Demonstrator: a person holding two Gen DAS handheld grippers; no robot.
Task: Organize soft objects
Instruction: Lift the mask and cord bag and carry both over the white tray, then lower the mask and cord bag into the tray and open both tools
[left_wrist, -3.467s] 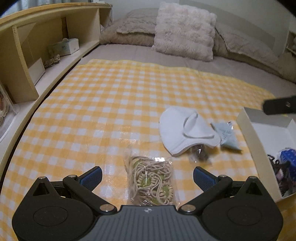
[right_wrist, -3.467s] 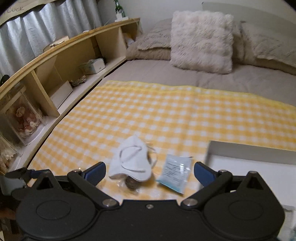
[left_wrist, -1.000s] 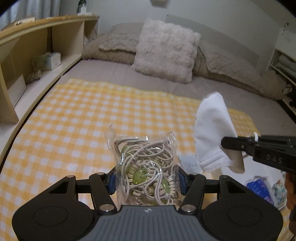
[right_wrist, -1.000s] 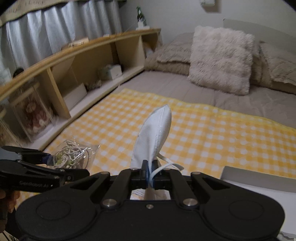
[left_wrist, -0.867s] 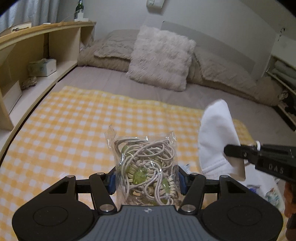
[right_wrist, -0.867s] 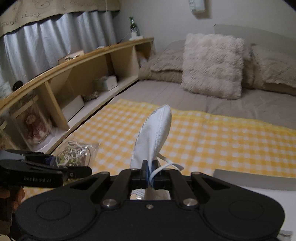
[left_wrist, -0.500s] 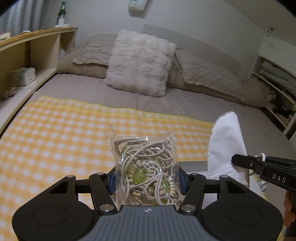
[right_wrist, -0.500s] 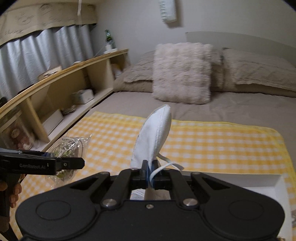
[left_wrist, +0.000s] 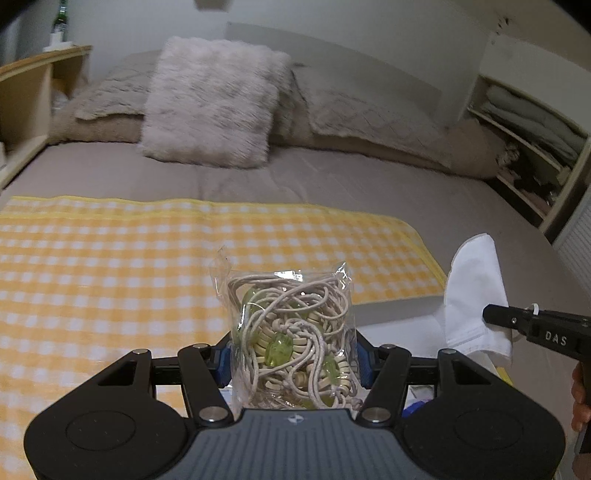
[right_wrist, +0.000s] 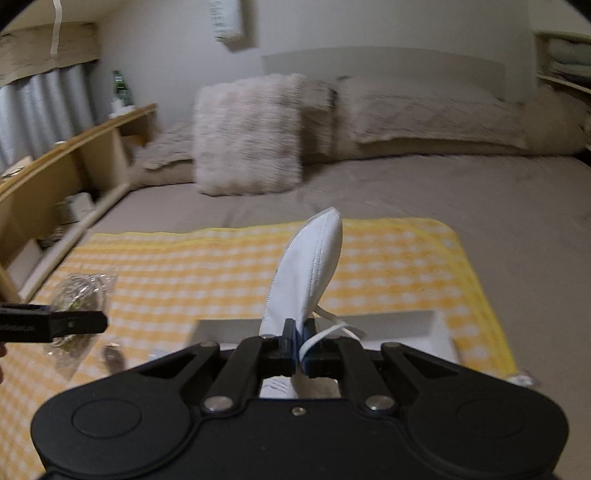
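Across the bed the yellow checked cloth (right_wrist: 388, 266) carries the white box (right_wrist: 406, 325), which I judge lies just ahead under my right tool (right_wrist: 300, 349), closed on the upright white mask (right_wrist: 310, 273), while my left tool (left_wrist: 291, 354), beside it, grips the cord bag (left_wrist: 291, 332).

The crinkly clear plastic bag (left_wrist: 291, 332) is glossy and catches the light; inside sits matt beige cord with shiny translucent green beads. The folded white face mask (right_wrist: 308, 273) looks like soft non-woven fabric, matt, with stitched ribbed edges. The yellow-and-white checked cloth (left_wrist: 110, 266) seems a smooth flat weave, the grey bedsheet (left_wrist: 332, 184) plain and matt. The shaggy pale square cushion (left_wrist: 210, 103) is fluffy faux fur. The light wooden shelf unit (right_wrist: 74, 155) has a smooth finish.
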